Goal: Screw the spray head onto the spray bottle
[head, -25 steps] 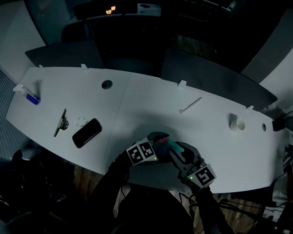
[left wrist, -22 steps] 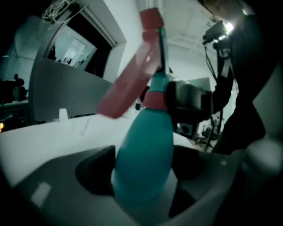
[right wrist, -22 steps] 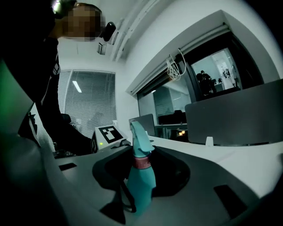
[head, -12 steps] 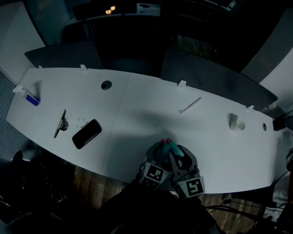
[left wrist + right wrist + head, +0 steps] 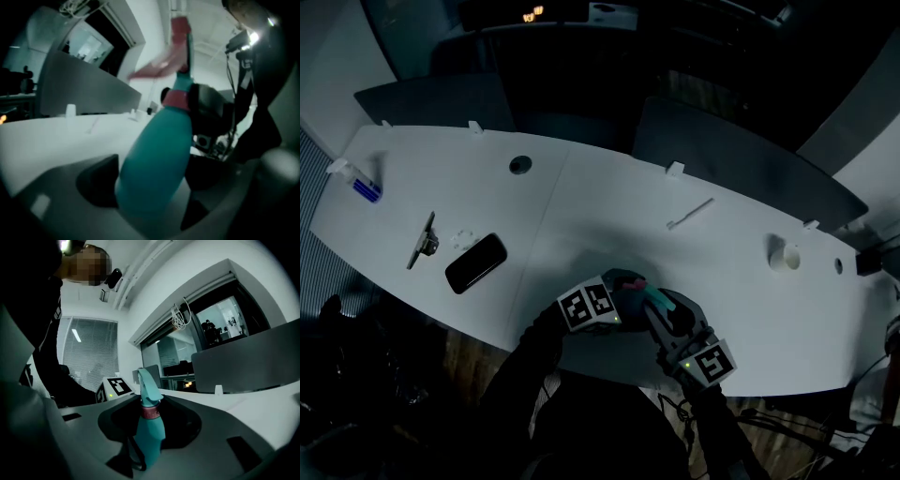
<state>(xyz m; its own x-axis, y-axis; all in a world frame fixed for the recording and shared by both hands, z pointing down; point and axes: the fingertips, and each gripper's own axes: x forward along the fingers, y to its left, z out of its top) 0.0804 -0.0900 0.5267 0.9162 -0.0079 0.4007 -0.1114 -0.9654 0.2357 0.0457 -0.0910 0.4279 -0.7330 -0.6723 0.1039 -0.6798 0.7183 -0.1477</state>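
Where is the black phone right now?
In the head view, the black phone lies on the left part of the white table, just right of a thin grey object.

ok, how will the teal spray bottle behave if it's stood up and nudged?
The spray bottle is tall and narrow with the spray head on top, so it probably tips if pushed high. The rounded, smooth-looking body likely slips in a loose grip and would roll on its side. Opaque, so weight is unclear.
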